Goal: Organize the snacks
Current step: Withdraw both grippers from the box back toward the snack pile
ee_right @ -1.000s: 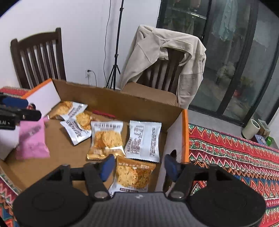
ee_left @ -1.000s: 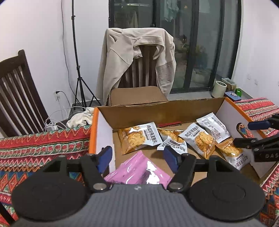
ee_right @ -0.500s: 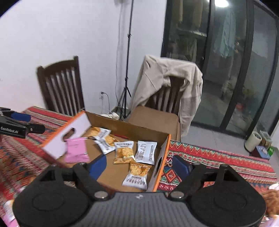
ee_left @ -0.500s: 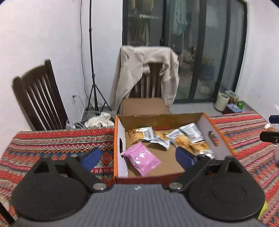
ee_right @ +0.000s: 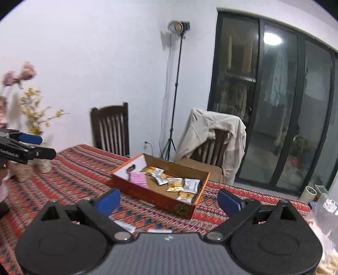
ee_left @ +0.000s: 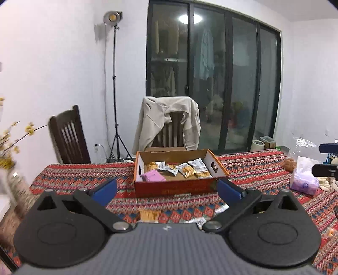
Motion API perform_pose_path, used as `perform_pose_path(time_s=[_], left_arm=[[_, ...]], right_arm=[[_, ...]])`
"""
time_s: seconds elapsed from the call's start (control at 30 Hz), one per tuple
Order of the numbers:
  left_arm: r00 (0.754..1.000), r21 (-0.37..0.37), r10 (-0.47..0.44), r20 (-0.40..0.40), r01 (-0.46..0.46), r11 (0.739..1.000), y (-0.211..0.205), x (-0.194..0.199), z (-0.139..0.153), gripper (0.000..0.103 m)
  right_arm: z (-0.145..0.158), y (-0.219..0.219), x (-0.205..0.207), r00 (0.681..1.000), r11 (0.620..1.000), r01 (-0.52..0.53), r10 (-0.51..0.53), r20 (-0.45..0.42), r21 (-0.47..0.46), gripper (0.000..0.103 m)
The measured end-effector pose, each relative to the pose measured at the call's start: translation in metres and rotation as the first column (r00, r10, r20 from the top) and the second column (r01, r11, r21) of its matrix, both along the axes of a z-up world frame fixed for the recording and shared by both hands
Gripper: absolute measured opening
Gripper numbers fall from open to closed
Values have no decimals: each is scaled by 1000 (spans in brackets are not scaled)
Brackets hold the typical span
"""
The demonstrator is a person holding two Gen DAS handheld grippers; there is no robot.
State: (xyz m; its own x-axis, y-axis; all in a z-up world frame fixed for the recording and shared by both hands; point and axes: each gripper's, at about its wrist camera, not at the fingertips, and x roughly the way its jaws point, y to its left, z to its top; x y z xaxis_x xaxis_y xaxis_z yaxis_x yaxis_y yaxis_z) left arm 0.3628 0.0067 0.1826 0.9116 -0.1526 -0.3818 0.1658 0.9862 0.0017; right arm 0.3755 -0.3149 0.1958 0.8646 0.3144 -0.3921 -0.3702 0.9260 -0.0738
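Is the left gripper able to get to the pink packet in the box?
Probably yes. The left gripper is empty with jaws wide, and the pink packet lies uncovered in the open box, nothing between them.

Both tongs, left tongs (ee_left: pixel 166 191) and right tongs (ee_right: pixel 169 200), have pulled back from the box (ee_left: pixel 177 187) and opened wide, empty; pink packet (ee_left: pixel 153 176) now lies inside.

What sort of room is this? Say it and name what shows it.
Most likely a dining room in a home: a table under a patterned tablecloth, wooden chairs with a beige jacket draped over one, and sliding glass doors. A studio light on a stand suggests filming.
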Motion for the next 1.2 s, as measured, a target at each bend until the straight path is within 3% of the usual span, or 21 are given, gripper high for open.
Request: perform_pose_path(time_s=[0.27, 0.4, 0.53, 0.7, 0.87, 1.0, 1.2], left_arm=[[994, -70, 56, 91, -50, 996, 14, -121, -46, 103], [988, -56, 55, 142, -48, 997, 15, -174, -78, 103], [988, -26, 75, 133, -72, 997, 17, -215, -117, 103], [998, -7, 62, 25, -62, 998, 26, -229, -163, 103], [994, -10, 88, -67, -89, 996, 33, -233, -194, 103], [991, -7, 95, -89, -96, 995, 37, -234, -204, 103], [989, -7, 95, -116, -96, 995, 36, -214, -202, 103]], right_arm=[[-41, -6, -139, 996, 1000, -16, 14, 86, 24, 103], [-79, -5, -188, 996, 997, 11, -18, 87, 82, 103], [-120, 1, -229, 995, 992, 52, -61, 75, 117, 103], [-168, 3, -256, 993, 973, 118, -115, -25, 199, 103], [-203, 7, -264, 983, 964, 171, -154, -96, 203, 103], [-221, 12, -263, 976, 965, 195, -174, -130, 173, 103], [-222, 18, -247, 976, 967, 189, -166, -144, 169, 103]])
